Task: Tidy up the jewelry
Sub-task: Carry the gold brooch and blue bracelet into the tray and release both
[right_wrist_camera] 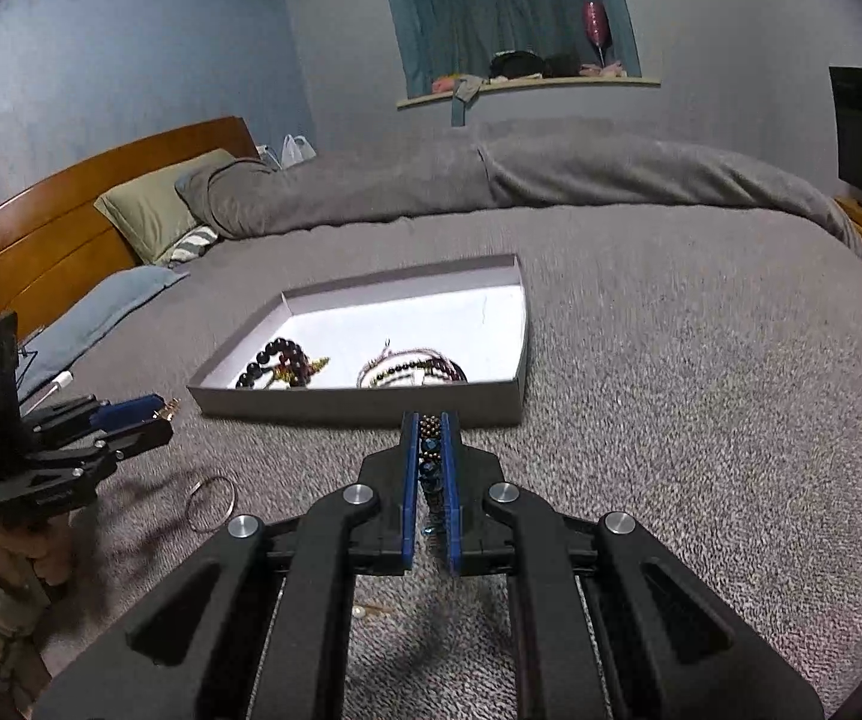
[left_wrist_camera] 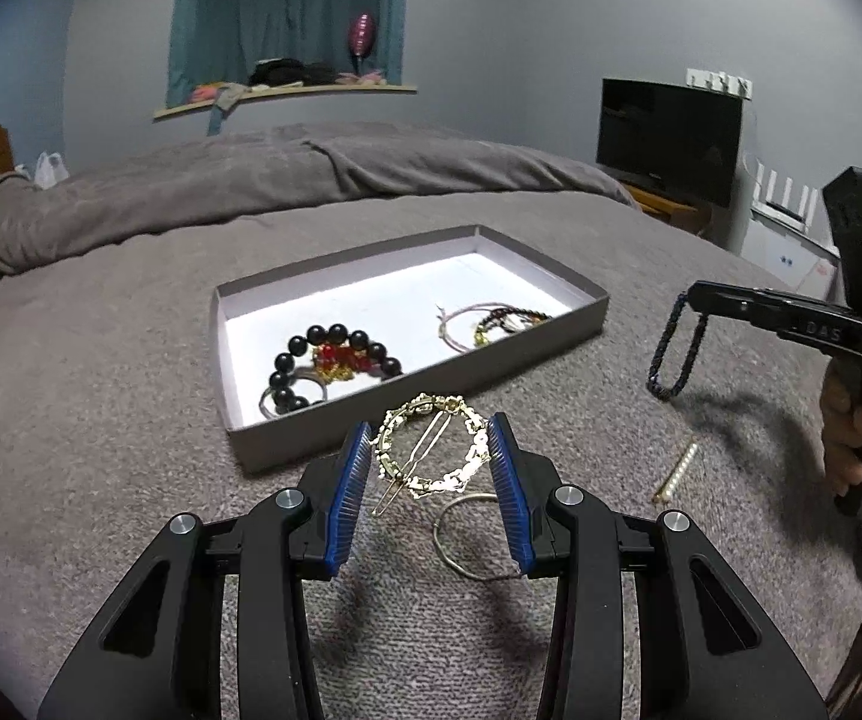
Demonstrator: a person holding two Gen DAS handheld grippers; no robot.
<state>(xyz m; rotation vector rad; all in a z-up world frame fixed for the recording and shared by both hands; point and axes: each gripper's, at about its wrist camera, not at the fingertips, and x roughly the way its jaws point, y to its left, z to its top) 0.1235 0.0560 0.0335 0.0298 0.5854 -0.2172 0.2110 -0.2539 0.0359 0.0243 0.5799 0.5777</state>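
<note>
**Both grippers hold jewelry beside the tray**

The left gripper point(left_wrist_camera: 431, 444) is clenched on a gold circular hair clip point(left_wrist_camera: 428, 450), its blue pads pressing the ring's two sides, just off the near wall of the grey tray point(left_wrist_camera: 407, 420). At about 3 o'clock from it, the right gripper point(right_wrist_camera: 431, 456) is clamped on a dark blue beaded bracelet point(left_wrist_camera: 673, 354) that dangles from the tips. Inside the tray lie a black bead bracelet point(left_wrist_camera: 335, 354) and thin corded bracelets point(left_wrist_camera: 490, 321). On the grey bedspread point(left_wrist_camera: 101, 420), a thin metal bangle point(left_wrist_camera: 469, 534) sits at 6 o'clock from the clip, and a pearl hair pin point(left_wrist_camera: 676, 471) at 4 o'clock.
</note>
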